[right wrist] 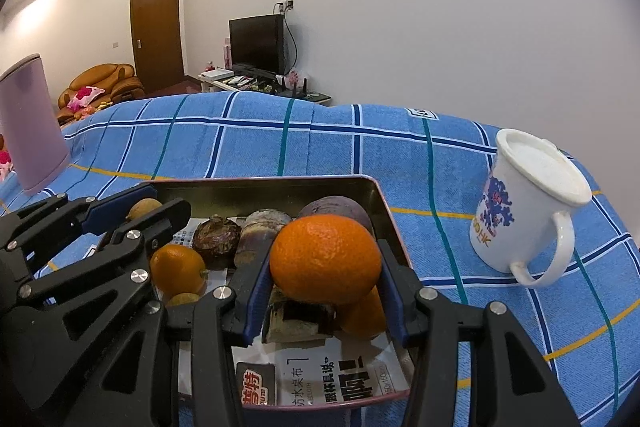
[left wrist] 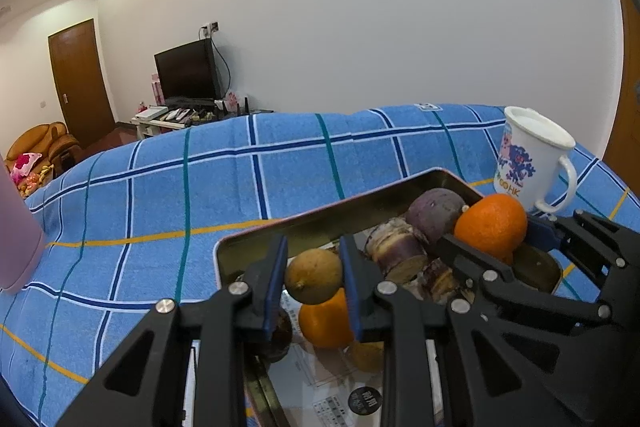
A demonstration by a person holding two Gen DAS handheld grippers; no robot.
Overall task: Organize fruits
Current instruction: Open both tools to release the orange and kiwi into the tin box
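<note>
Left gripper [left wrist: 314, 277]: lower centre of the left wrist view, blue pads clamped on a brown-green round fruit [left wrist: 313, 275] held over the tin's near-left part.
Right gripper [right wrist: 326, 261]: lower centre of the right wrist view, pads closed against both sides of a large orange [right wrist: 325, 259], raised above the other fruit.
Tin tray [right wrist: 280, 187]: shallow metal box on the blue checked cloth [right wrist: 360, 155], printed paper lining its floor.
Fruit in the tray: a small orange [right wrist: 177, 269] at the left, a dark wrinkled fruit [right wrist: 217, 235] beside it, a purple round fruit [right wrist: 340, 209] at the far right corner, cut purple cane pieces [right wrist: 260, 235] between them.
White mug [right wrist: 528, 211]: right of the tray, well apart from it, standing on the cloth, handle toward the lower right.
Pink cylinder [right wrist: 32, 123]: left edge of the frame, upright on the cloth.
</note>
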